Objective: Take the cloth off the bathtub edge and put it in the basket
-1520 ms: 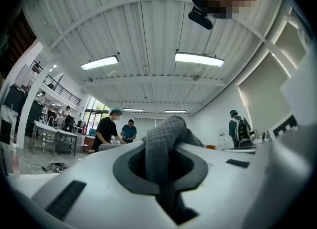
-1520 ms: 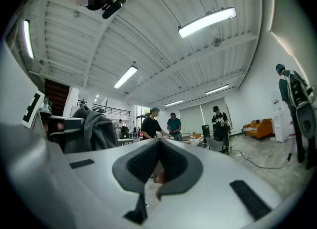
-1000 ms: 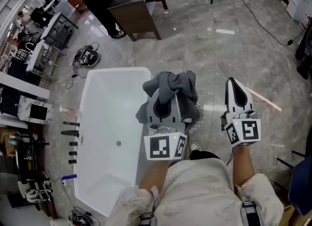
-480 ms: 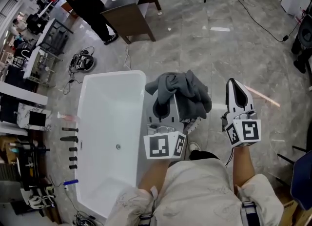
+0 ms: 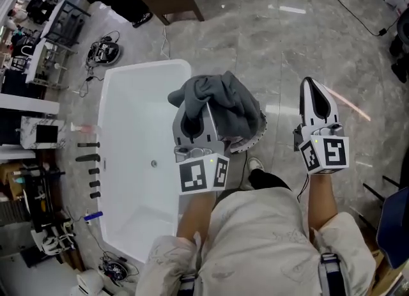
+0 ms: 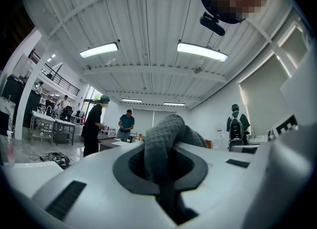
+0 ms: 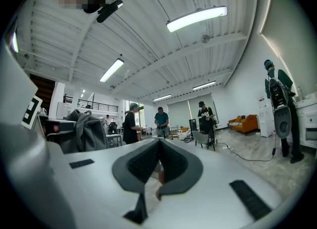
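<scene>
Head view shows the left gripper (image 5: 193, 119) clamped on the grey cloth (image 5: 223, 106), whose bunched folds drape over the jaws. The cloth hangs clear of the white bathtub (image 5: 147, 66), beside its long edge on the side toward the right gripper (image 5: 311, 87). A perforated white basket (image 5: 254, 140) peeks out from under the cloth there, standing on the floor just beside that edge. In the left gripper view a fold of the waffle-textured cloth (image 6: 161, 139) rises from between the nearly closed jaws. The right gripper's jaws are pressed together with nothing held, and it is well apart from the basket. So the lift off the tub edge looks done. What remains, by this reading, is lowering the cloth into the basket and letting go.
</scene>
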The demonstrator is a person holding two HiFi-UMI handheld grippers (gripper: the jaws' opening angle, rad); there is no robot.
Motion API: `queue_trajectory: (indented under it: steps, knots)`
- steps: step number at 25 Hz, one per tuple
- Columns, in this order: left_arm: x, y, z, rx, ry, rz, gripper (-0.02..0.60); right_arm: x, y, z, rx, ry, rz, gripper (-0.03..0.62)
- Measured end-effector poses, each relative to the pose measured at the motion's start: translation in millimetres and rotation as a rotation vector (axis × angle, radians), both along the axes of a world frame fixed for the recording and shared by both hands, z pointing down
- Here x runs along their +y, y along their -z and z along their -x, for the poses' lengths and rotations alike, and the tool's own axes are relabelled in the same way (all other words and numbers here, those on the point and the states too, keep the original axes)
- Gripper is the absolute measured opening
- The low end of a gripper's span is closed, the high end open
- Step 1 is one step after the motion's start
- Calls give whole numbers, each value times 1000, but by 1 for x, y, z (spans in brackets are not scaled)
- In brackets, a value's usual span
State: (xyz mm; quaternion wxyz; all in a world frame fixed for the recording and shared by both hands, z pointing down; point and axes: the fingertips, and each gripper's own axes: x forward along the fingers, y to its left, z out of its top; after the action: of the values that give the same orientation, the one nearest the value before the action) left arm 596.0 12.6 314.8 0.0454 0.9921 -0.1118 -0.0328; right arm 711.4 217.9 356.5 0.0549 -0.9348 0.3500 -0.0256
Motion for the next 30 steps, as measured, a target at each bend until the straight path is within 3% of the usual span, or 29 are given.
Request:
queue_trajectory:
  steps: [5,12,30]
  knots:
    - [-25,-39,6,-87,47,19,29,-19,-13,0,-38,24,-1,-11]
    - [-42,-137,8,-266,97,106,29,-37,-58,-2,-95,56,8,-11]
    - [-53,-438,-6,-784,148,419,29,-44,-203,-1,-302,123,143,-12]
